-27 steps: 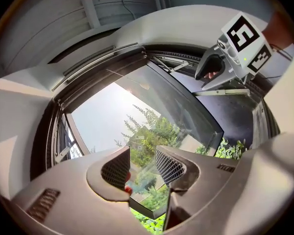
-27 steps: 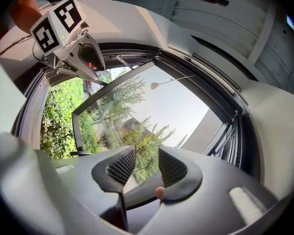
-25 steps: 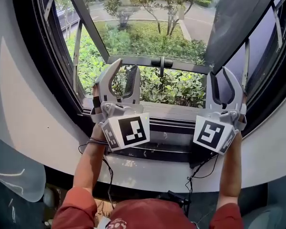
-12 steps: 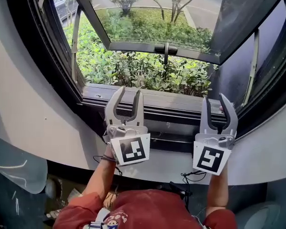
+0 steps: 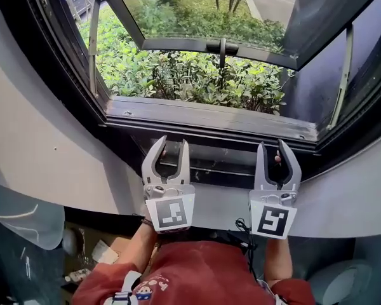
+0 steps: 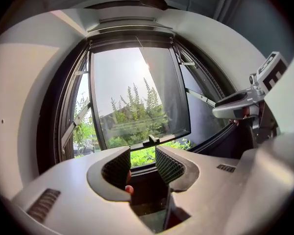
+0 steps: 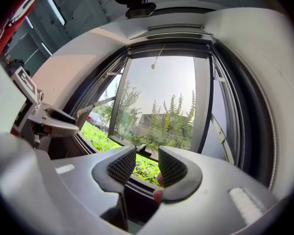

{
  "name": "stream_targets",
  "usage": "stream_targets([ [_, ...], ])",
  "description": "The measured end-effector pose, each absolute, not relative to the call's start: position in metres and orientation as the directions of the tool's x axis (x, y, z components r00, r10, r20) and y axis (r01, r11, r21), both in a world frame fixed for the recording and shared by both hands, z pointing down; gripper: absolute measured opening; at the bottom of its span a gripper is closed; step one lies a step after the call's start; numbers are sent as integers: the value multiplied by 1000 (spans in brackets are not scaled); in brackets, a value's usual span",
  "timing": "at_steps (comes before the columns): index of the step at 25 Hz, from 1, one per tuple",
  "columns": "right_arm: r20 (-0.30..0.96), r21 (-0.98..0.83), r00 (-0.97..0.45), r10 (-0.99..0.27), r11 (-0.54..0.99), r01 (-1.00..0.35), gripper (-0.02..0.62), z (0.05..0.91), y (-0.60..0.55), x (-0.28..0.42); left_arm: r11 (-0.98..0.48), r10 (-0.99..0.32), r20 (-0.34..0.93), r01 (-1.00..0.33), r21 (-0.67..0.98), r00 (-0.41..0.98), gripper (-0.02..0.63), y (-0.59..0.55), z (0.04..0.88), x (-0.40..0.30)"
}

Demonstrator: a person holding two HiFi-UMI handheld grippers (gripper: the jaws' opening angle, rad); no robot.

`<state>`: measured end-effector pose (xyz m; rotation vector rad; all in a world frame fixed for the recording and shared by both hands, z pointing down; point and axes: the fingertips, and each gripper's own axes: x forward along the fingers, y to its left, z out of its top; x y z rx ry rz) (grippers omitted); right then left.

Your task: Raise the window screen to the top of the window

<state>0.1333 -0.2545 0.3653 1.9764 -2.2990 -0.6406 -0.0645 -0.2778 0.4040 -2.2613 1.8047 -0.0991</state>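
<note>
- Left gripper (image 5: 172,148): curved grey jaws well apart, empty; black cross-hatched pads (image 6: 169,164).
- Right gripper (image 5: 272,151): likewise parted, empty.
- Dark metal window sill (image 5: 209,116) just beyond.

- Head view: from above, steeply down on the window sill (image 5: 209,122), close over the left gripper (image 5: 174,141) and right gripper (image 5: 272,143).
- Gripper views: low, close, along their jaws, toward the open window pane (image 6: 137,97).
- All share the bushes (image 5: 190,75).
</note>
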Motion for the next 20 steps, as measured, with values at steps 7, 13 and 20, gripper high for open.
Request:
stream_targets([
  [7,-171,235,-172,-970,129,-963,150,410,-237,131,-237,-962,-91,-952,-195,258,146,-260,428,-64],
  [13,-142,233,-190,-971,154,-960,149,429,-230,118,-272,-949,-105,-940,-205,298,144,-252,436,-58],
  [20,-152,227,-172,-973,135,-965,102,431,-225,121,-281,-946,-117,-944,-172,303,143,-249,433,-57],
])
